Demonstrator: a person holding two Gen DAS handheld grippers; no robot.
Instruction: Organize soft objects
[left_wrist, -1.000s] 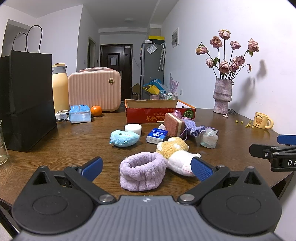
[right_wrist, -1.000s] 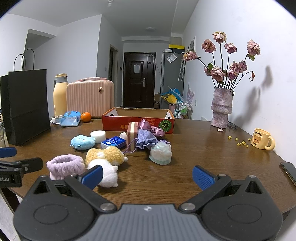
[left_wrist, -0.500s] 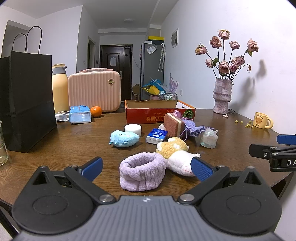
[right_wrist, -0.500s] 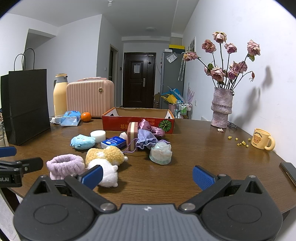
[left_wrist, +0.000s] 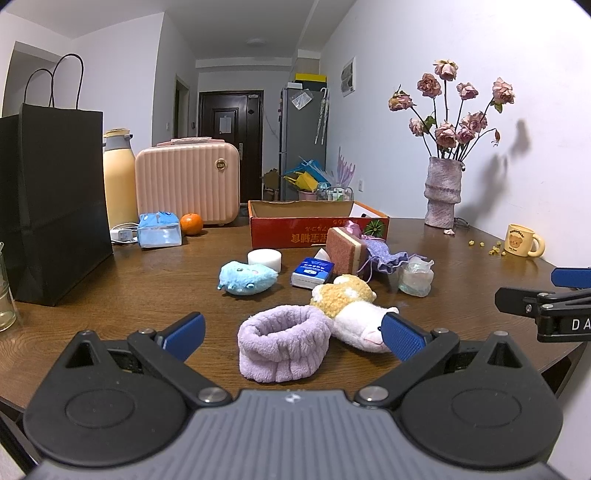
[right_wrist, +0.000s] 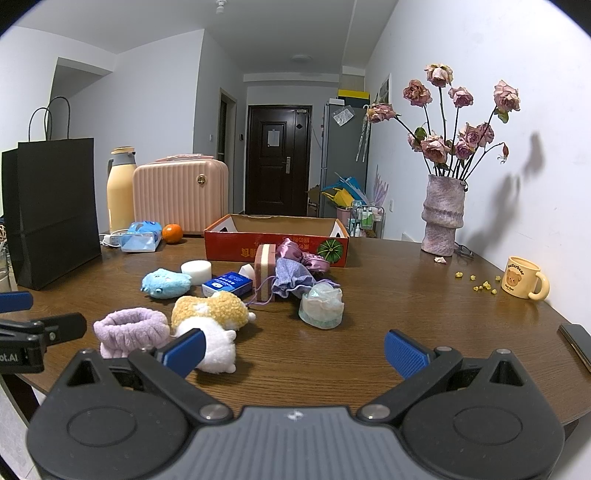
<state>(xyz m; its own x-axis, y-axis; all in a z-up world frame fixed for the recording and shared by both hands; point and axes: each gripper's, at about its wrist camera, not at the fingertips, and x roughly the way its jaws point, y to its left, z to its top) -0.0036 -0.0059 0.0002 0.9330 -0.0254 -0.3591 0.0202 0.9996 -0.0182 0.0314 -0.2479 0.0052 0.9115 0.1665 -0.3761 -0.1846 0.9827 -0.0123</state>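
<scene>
Soft items lie scattered on the brown table (left_wrist: 166, 280): a purple fluffy band (left_wrist: 282, 343), a yellow and white plush (left_wrist: 351, 310), a blue plush (left_wrist: 245, 277), a pink sponge (left_wrist: 345, 251), a lilac pouch (left_wrist: 384, 254) and a pale scrunchie (left_wrist: 415, 277). Behind them stands an open red cardboard box (left_wrist: 317, 225). My left gripper (left_wrist: 291, 338) is open, just short of the purple band. My right gripper (right_wrist: 295, 352) is open over bare wood, right of the plush (right_wrist: 210, 325) and the band (right_wrist: 131, 332), near the scrunchie (right_wrist: 321, 306).
A black paper bag (left_wrist: 51, 203), a yellow flask (left_wrist: 118, 184), a pink case (left_wrist: 186, 184), a tissue pack (left_wrist: 159, 230) and an orange (left_wrist: 191, 223) stand at the left back. A vase of dried roses (right_wrist: 443, 218), a bear mug (right_wrist: 522, 282) and a phone (right_wrist: 576, 341) occupy the right side.
</scene>
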